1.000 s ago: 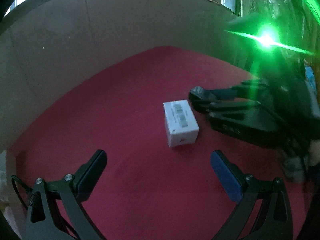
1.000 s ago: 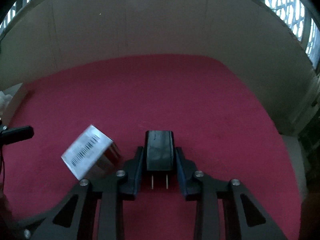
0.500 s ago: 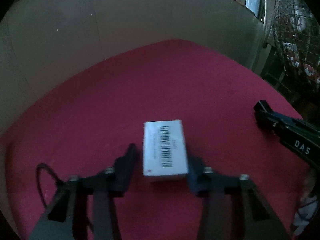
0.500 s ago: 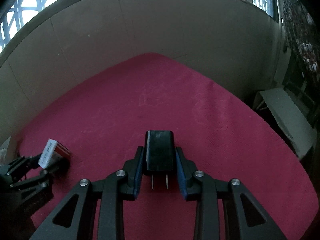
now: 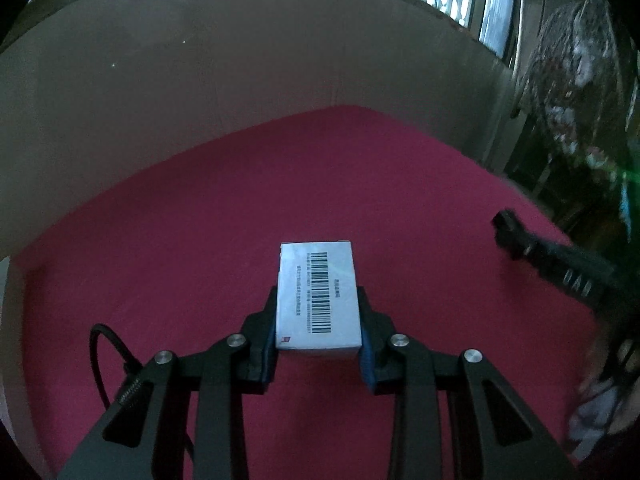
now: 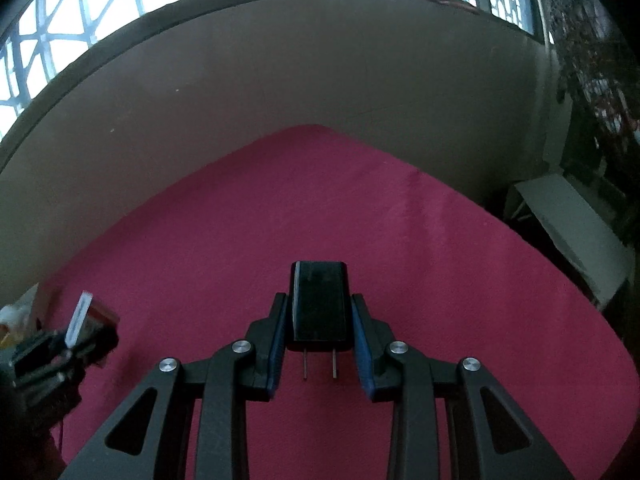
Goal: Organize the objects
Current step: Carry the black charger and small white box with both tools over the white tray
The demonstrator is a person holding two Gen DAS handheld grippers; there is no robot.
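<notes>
My left gripper (image 5: 318,320) is shut on a small white box (image 5: 318,294) with barcodes on its top and holds it above the red cloth (image 5: 240,220). My right gripper (image 6: 320,320) is shut on a black plug adapter (image 6: 320,304), its two prongs pointing back toward the camera. In the right wrist view the left gripper (image 6: 76,336) with the box (image 6: 80,316) shows at the far left. In the left wrist view the right gripper (image 5: 516,236) shows at the right edge.
The red cloth (image 6: 320,208) covers the table, with a beige wall (image 6: 280,80) right behind it. A white board (image 6: 576,220) leans off the table's right side. Some pale clutter (image 6: 12,320) sits at the far left edge.
My left gripper closed on the white box and lifted it off the cloth. My right gripper kept hold of the black adapter and swung away to the right.
</notes>
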